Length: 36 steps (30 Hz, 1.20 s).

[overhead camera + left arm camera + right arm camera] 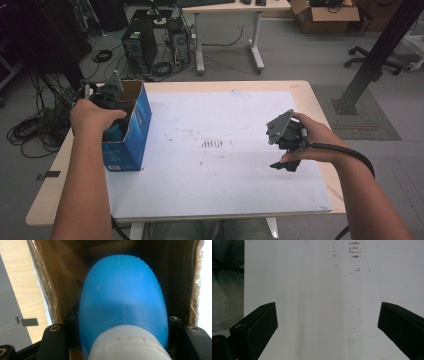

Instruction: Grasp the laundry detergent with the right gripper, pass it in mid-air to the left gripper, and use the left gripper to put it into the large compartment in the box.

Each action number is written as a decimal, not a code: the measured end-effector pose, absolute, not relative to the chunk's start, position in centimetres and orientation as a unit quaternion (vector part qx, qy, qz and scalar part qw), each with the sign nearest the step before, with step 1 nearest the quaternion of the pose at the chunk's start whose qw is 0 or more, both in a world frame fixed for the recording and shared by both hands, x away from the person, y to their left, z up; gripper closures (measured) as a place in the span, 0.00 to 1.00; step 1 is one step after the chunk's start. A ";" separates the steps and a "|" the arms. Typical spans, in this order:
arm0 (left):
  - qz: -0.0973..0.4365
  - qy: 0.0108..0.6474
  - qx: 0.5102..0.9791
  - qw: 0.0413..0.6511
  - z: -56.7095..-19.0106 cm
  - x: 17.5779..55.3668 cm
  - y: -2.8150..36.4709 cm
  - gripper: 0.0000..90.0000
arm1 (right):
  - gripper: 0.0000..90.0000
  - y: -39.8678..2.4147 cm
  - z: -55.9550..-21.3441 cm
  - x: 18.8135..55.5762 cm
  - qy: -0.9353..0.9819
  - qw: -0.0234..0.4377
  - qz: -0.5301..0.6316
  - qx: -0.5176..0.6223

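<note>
Jaws of left gripper (122,340): clamped on a blue bottle (122,302), one black jaw at each flank, white cap (128,343) nearest the camera. Bottle: pointing into an open blue cardboard box (135,122), brown walls close on both sides in the left gripper view. Box: upright at the left edge of a white sheet (220,150), on a pale wooden table (310,95). Left hand (92,115): over the box opening, gripper down inside it.

Jaws of right gripper (327,322): spread wide, nothing between them. Seen between them: bare white sheet with small brown smudges (354,250). Right hand (315,140): above the right part of the sheet, well apart from the box, black cable (350,152) trailing toward the forearm.

Beyond the table: grey floor, computer towers (140,47), tangled cables (35,125), second desk (230,7), cardboard carton (325,15).
</note>
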<state>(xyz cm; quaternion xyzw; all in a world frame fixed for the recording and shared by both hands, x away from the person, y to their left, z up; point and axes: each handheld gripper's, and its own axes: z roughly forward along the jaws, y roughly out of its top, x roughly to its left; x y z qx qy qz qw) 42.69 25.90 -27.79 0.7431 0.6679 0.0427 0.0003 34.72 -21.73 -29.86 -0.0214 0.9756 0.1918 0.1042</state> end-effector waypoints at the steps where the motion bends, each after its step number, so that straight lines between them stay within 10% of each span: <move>1: 0.043 0.669 0.742 0.001 -27.9 42.7 25.9 0.42 | 0.03 -21.7 -29.9 34.7 0.976 0.104 0.192 -0.022; 36: 0.052 0.672 0.739 0.005 -28.7 42.6 26.3 0.42 | 0.03 -21.9 -29.6 34.6 0.976 0.107 0.188 -0.022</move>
